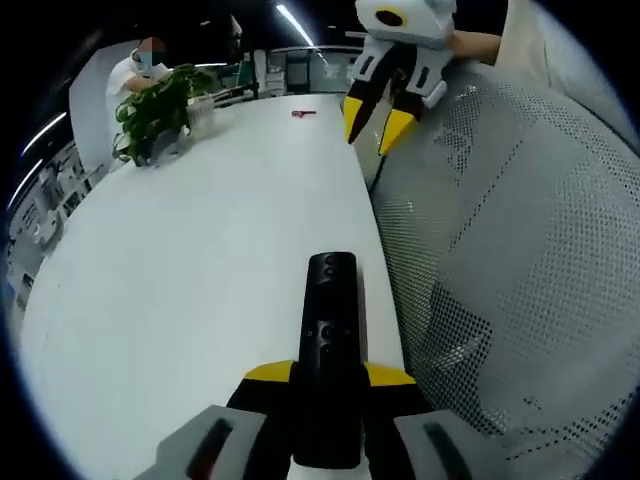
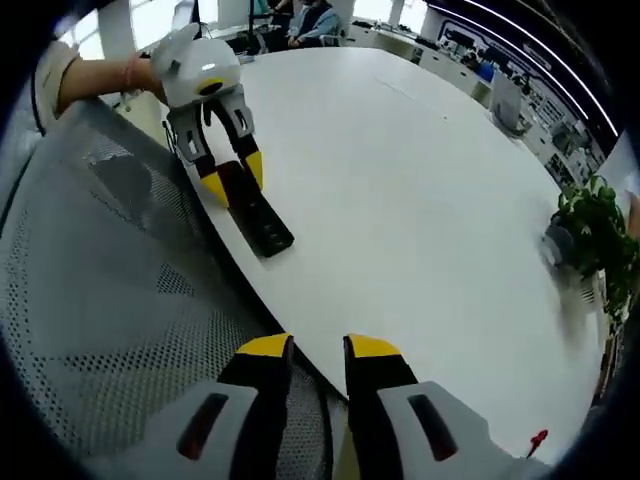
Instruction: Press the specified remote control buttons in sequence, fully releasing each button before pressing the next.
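Remote [image 1: 330, 345] clamped in left gripper [image 1: 330, 375] on worktop [image 1: 200, 260]; right gripper [image 2: 318, 350] empty, jaws slightly apart, well off. Next: lower onto first button.

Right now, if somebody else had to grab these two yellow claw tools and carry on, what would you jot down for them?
Left gripper: shut on the black remote, holding its near end; the remote lies on the white table near the edge, buttons up.
Right gripper: open, holding nothing, hovering over the table edge, off the remote, beside a mesh chair.
Also on the table: potted plant, small red item.
Done: remote steadied. Whether any button has been pressed cannot be told.
Left: bring the right gripper over and press the buttons one by one, releasing each.
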Tool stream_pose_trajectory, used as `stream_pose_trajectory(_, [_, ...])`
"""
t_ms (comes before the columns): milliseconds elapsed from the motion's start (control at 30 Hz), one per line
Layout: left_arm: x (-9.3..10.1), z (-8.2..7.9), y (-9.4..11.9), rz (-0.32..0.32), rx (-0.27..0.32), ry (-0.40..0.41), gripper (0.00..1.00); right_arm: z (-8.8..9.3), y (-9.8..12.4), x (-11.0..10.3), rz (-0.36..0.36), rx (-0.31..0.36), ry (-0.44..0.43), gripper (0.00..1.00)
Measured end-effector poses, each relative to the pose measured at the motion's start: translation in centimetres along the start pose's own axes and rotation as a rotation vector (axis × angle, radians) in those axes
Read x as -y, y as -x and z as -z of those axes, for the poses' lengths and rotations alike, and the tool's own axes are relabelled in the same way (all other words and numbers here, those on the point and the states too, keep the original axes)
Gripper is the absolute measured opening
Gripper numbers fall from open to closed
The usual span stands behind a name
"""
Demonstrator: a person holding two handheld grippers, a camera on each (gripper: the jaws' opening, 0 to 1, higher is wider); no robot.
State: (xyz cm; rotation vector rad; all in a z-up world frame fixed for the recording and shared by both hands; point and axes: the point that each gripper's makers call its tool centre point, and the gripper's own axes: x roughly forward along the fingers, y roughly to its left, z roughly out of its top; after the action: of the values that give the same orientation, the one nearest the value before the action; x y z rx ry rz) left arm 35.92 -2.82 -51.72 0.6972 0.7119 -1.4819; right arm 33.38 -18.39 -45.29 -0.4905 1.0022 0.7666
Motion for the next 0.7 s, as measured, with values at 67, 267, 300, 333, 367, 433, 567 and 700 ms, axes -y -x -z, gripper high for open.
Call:
stream_pose_trajectory(67, [0.0, 0.0, 0.0, 0.0, 0.001, -0.002, 0.24, -0.6, -0.1, 0.0, -0.026, 0.009, -0.012, 0.15])
stream_pose_trajectory(267, [-0.1, 0.0, 0.1, 0.009, 0.002, 0.019, 0.24, -2.3, -1.7, -0.6, -0.115, 0.012, 0.0, 0.01])
stream_pose_trajectory(300, [-0.1, 0.0, 0.0, 0.008, 0.0, 0.019, 0.24, -2.7, -2.2, -0.9, -0.133, 0.023, -0.001, 0.0])
stream_pose_trajectory(333, [0.0, 0.0, 0.0, 0.007, -0.002, 0.017, 0.24, -3.5, -3.0, -1.6, -0.179, 0.039, -0.007, 0.0])
stream_pose_trajectory(367, [-0.1, 0.0, 0.0, 0.006, -0.002, 0.016, 0.24, -3.9, -3.7, -2.3, -0.216, 0.026, -0.005, 0.0])
stream_pose_trajectory(433, [-0.1, 0.0, 0.0, 0.006, 0.001, 0.02, 0.24, -4.6, -5.0, -3.0, -0.249, 0.018, 0.034, 0.0])
stream_pose_trajectory(567, [-0.1, 0.0, 0.1, 0.008, 0.011, 0.027, 0.24, -5.0, -6.8, -3.7, -0.276, -0.014, 0.106, 0.0])
stream_pose_trajectory(700, [-0.2, 0.0, 0.1, 0.012, 0.023, 0.038, 0.24, -5.1, -7.9, -3.9, -0.295, -0.038, 0.151, 0.0])
